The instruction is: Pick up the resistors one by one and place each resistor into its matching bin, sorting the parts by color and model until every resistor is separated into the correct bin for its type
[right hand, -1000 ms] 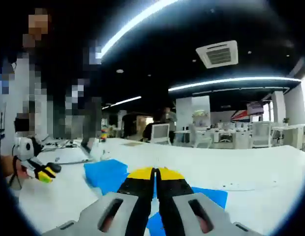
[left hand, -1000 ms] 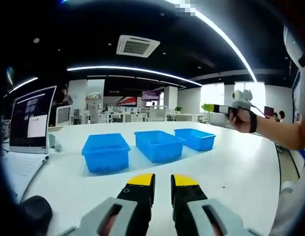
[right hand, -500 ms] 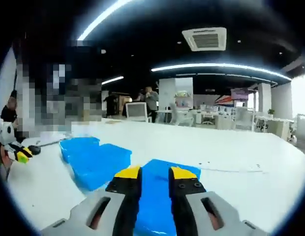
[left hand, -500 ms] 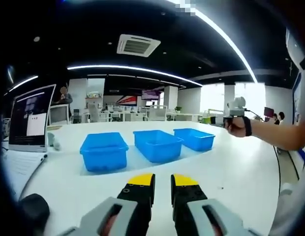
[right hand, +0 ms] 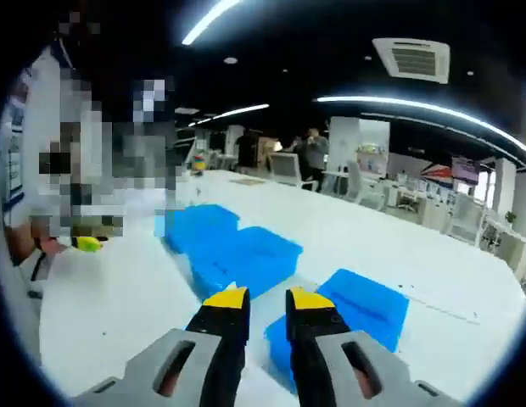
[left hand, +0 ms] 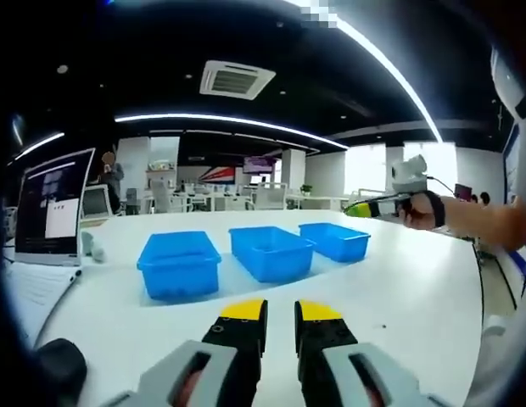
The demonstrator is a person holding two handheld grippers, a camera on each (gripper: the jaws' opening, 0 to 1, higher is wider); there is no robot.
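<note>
A laptop (left hand: 53, 203) stands open at the white table's (left hand: 416, 280) edge, screen lit.

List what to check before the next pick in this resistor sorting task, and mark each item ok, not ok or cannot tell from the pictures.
1. Left gripper open and holding nothing: ok.
2. Right gripper open and holding nothing: ok.
3. Three blue bins upright in a row on the white table: ok.
4. Resistors located for picking: cannot tell; only tiny dark specks show on the table.
5. Bin contents already sorted: cannot tell, the insides are hidden.
6. Laptop apart from the bins: ok.
</note>
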